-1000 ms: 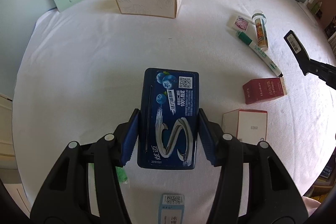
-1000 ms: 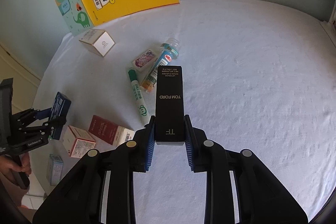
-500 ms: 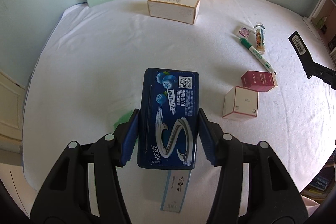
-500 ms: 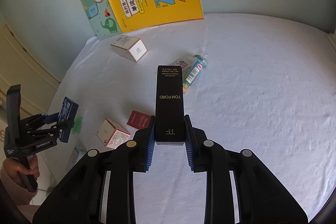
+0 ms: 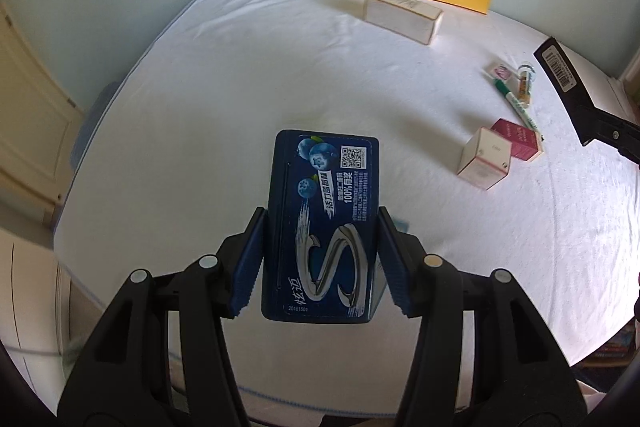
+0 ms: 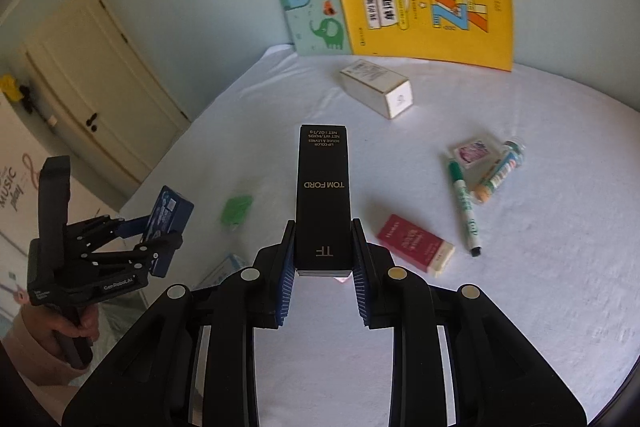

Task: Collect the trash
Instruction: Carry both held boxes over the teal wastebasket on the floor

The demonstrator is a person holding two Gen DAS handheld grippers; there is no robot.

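My left gripper (image 5: 320,263) is shut on a dark blue gum box (image 5: 324,215) and holds it above the white cloth-covered table (image 5: 240,107). My right gripper (image 6: 323,267) is shut on a tall black Tom Ford lipstick box (image 6: 323,195), also held above the table. The left gripper with its blue box also shows at the left of the right wrist view (image 6: 160,223). The black box also shows at the right edge of the left wrist view (image 5: 558,67).
On the table lie a long white carton (image 6: 376,93), a red box (image 6: 414,247), a green marker (image 6: 464,207), a small tube (image 6: 500,175), a pink sachet (image 6: 474,153), a green scrap (image 6: 236,211) and a white cube box (image 5: 484,163). Children's books (image 6: 424,3) lean on the back wall.
Both grippers have pulled back and risen from the table with their boxes held. The table items look farther away, and the door at the left has come into the right wrist view.
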